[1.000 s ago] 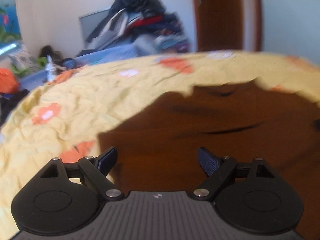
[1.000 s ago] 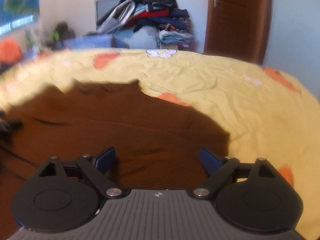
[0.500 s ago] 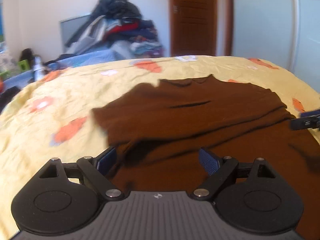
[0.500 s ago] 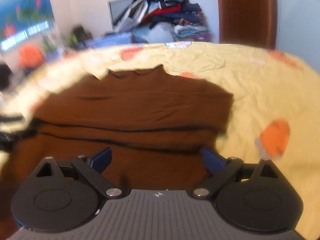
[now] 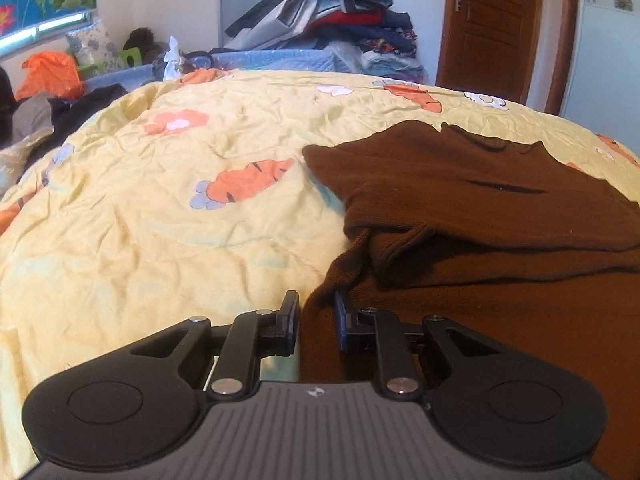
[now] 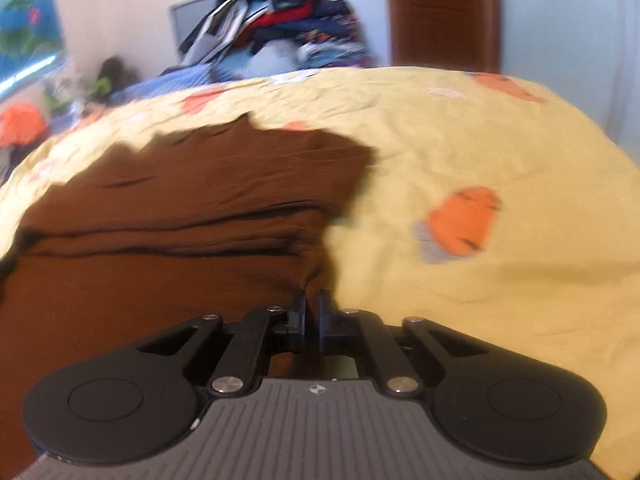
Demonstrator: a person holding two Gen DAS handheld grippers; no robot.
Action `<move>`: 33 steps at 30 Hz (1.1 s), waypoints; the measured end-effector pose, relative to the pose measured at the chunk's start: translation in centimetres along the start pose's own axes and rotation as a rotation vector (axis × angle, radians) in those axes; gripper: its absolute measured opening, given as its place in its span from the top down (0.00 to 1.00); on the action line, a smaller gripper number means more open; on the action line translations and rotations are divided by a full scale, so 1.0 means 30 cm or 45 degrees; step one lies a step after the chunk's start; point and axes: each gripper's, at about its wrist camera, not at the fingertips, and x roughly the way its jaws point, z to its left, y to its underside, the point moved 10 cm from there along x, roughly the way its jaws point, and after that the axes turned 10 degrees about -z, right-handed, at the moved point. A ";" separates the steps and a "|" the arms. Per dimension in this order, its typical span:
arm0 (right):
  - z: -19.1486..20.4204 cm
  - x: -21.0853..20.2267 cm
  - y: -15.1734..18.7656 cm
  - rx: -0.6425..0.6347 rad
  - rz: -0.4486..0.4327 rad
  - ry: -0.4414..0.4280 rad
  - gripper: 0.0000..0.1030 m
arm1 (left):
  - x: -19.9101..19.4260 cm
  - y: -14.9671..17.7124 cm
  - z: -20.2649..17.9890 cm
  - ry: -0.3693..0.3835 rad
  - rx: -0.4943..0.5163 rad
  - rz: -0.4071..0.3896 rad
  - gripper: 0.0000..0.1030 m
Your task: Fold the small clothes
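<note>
A brown garment [image 5: 480, 200] lies on the yellow carrot-print bedsheet [image 5: 160, 220], with its far part folded over the near part. My left gripper [image 5: 318, 312] is at the garment's near left edge; its jaws are closing and brown cloth fills the narrow gap between the pads. In the right wrist view the same brown garment [image 6: 180, 200] spreads to the left, blurred. There my right gripper [image 6: 313, 314] is shut on the garment's near right edge, where a pinch of cloth rises between the pads.
A tall pile of clothes [image 5: 332, 20] stands beyond the bed's far edge, beside a brown door [image 5: 492, 28]. Dark clothes [image 5: 80, 108] and an orange bag [image 5: 48, 72] lie off the bed's left side. Bare bedsheet [image 6: 480, 140] stretches right of the garment.
Both grippers went from wide open to closed on the garment's near edges. Each slid outward to a side edge, and the garment's near part now bunches under the folded-over far part.
</note>
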 end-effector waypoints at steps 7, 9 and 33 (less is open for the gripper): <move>0.036 -0.083 0.017 0.132 0.034 -0.085 0.25 | -0.131 0.070 0.013 0.219 -0.284 0.130 0.48; 0.046 -0.147 0.028 0.187 0.015 -0.144 0.07 | -0.194 0.109 0.024 0.328 -0.424 0.157 0.19; -0.015 -0.336 0.181 0.662 0.230 -0.413 0.38 | -0.351 0.276 0.062 0.562 -0.778 0.370 0.80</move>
